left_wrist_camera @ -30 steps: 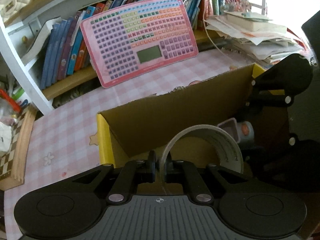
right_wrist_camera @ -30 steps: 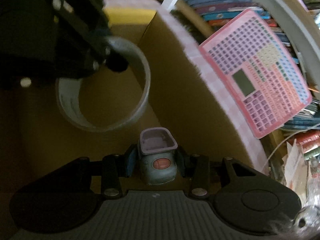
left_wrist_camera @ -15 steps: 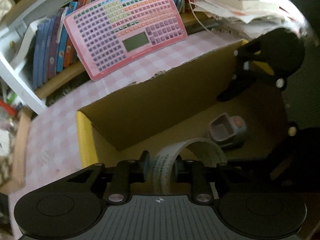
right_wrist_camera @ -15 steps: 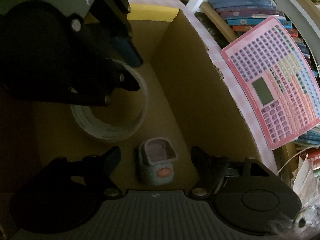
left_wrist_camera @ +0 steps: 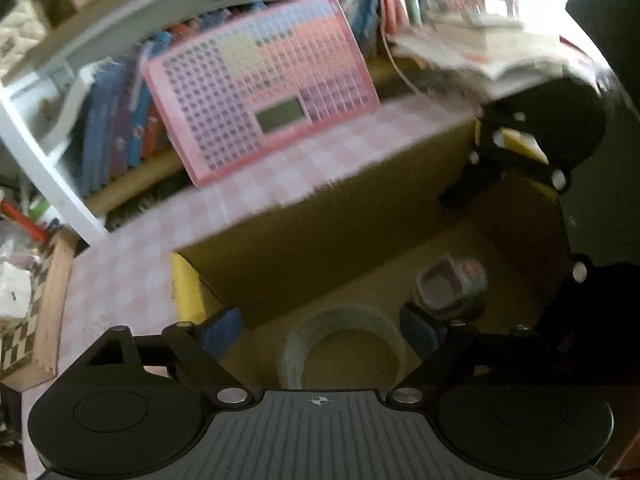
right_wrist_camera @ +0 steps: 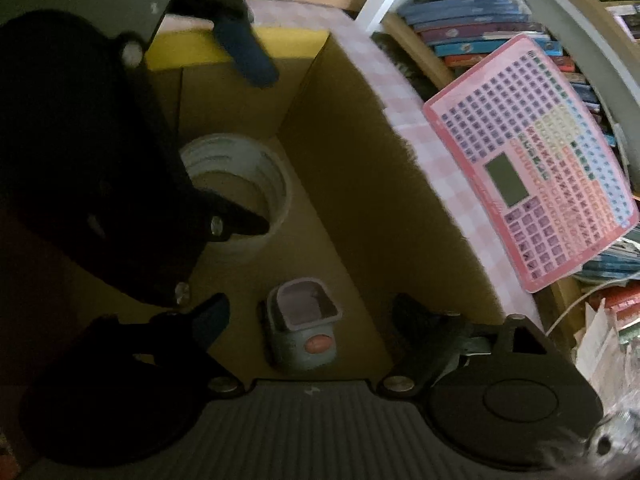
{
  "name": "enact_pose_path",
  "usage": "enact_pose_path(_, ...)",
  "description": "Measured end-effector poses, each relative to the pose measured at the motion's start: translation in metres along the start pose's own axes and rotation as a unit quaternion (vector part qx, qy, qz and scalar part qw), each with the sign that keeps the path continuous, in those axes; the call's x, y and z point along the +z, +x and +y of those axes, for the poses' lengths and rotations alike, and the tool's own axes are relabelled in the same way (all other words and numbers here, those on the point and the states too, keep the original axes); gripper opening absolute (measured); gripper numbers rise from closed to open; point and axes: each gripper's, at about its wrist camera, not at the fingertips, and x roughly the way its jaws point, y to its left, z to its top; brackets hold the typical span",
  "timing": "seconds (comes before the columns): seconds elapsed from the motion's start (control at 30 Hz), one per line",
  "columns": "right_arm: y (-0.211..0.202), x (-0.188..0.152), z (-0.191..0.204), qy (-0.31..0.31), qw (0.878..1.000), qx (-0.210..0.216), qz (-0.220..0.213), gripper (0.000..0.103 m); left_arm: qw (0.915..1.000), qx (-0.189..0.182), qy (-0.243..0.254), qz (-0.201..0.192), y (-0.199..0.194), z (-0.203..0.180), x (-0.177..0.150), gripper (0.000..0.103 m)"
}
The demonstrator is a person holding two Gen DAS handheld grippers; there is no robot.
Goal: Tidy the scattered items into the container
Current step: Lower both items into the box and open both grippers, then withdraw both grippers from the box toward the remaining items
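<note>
A cardboard box (left_wrist_camera: pixel 320 220) with yellow flaps stands on the pink checked table; its inner wall also shows in the right wrist view (right_wrist_camera: pixel 360 184). A white tape roll (left_wrist_camera: pixel 344 344) lies flat on the box floor, also in the right wrist view (right_wrist_camera: pixel 240 184). A small grey and lilac gadget with a red button (right_wrist_camera: pixel 304 328) lies beside it, also in the left wrist view (left_wrist_camera: pixel 452 288). My left gripper (left_wrist_camera: pixel 320 330) is open above the roll. My right gripper (right_wrist_camera: pixel 310 316) is open above the gadget. Neither holds anything.
A pink toy keyboard (left_wrist_camera: pixel 264 92) leans against a bookshelf with books (left_wrist_camera: pixel 116 128) behind the box. Stacked papers (left_wrist_camera: pixel 480 56) lie at the back right. A chessboard (left_wrist_camera: pixel 20 320) sits at the table's left edge.
My left gripper opened and let go of the tape roll, which now lies flat in the box. My right gripper opened, left the gadget on the box floor, and both lifted.
</note>
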Motion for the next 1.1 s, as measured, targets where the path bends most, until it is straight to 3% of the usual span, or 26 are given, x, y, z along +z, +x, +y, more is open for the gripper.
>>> enact_pose_path(0.33,-0.042,0.000,-0.001,0.053,0.997,-0.031,-0.047,0.091,0.9977,-0.007,-0.043,-0.051,-0.038,0.012,-0.003,0.089)
enact_pose_path(0.57,-0.076,0.000,0.006,0.097,0.990,-0.075,-0.074,0.091,0.9898,-0.025,-0.077,-0.117,-0.080,0.027,-0.013,0.089)
enact_pose_path(0.8,-0.114,0.001,0.024,0.163,0.974,-0.122,-0.104,0.092,0.9818,-0.053,-0.099,-0.153,-0.113,0.045,-0.029,0.089)
enact_pose_path(1.1,-0.156,0.005,0.069,0.253,0.940,-0.187,-0.133,0.095,0.9759,-0.082,-0.083,-0.184,-0.154,0.066,-0.065,0.090)
